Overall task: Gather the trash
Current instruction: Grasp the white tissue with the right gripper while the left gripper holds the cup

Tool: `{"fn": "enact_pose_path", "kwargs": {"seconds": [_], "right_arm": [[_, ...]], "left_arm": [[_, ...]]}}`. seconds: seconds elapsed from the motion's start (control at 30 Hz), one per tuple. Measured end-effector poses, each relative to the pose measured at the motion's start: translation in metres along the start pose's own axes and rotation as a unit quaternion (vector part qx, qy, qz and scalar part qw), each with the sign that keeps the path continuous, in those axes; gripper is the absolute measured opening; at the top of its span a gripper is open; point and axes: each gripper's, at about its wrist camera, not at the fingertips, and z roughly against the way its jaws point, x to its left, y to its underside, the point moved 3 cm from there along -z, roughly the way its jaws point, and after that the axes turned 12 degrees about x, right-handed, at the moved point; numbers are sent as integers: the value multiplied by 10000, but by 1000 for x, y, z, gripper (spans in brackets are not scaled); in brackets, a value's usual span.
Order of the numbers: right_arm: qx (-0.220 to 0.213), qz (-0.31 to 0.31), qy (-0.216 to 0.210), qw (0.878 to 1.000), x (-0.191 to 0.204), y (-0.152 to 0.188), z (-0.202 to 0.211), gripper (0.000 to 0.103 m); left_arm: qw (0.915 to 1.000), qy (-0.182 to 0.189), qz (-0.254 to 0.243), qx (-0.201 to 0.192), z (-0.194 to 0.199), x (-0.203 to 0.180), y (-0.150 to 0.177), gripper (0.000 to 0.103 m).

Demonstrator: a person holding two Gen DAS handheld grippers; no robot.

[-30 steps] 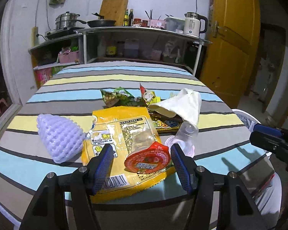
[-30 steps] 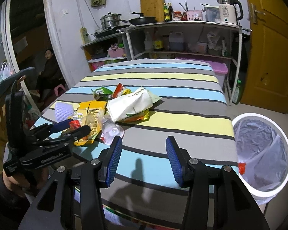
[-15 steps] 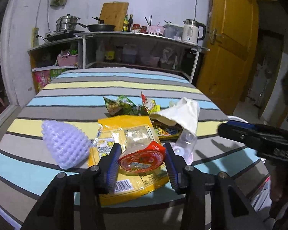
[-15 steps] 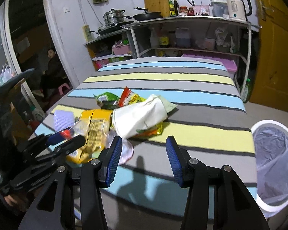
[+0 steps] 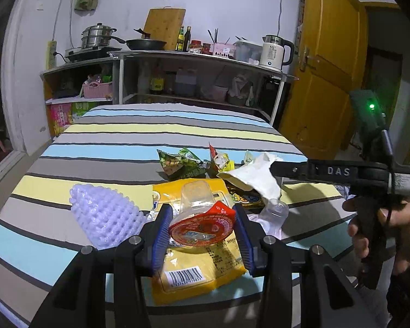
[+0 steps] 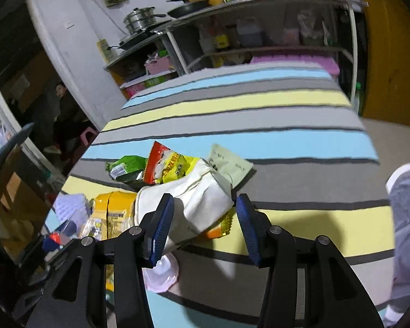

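While the left tool (image 5: 202, 232) pinches the clear cup (image 5: 198, 213), right tool (image 6: 202, 224) gapes wide, straddling the white bag (image 6: 202, 199).

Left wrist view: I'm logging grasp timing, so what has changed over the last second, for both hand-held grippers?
The left hand-held gripper closed on the red-lidded plastic cup and raised it off the yellow packet. The right hand-held gripper moved in, open, around the white bag. The purple foam net and green wrapper stayed put.
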Motion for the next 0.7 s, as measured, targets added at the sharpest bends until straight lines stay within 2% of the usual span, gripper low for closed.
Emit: {"fn": "enact_pose_path", "kwargs": {"seconds": [0.23, 0.33, 0.6, 0.7], "right_arm": [[301, -303, -444, 9981, -6, -5, -12, 53], [318, -245, -471, 9981, -5, -9, -12, 53], [188, 272, -217, 9992, 10, -16, -10, 53], [240, 381, -217, 9988, 10, -18, -15, 39]], "left_arm": [[10000, 23, -5, 58, -6, 3, -3, 45], [10000, 33, -8, 75, -8, 1, -4, 45], [10000, 27, -14, 74, -8, 1, -4, 45], [10000, 24, -13, 79, -9, 0, -5, 45]]}}
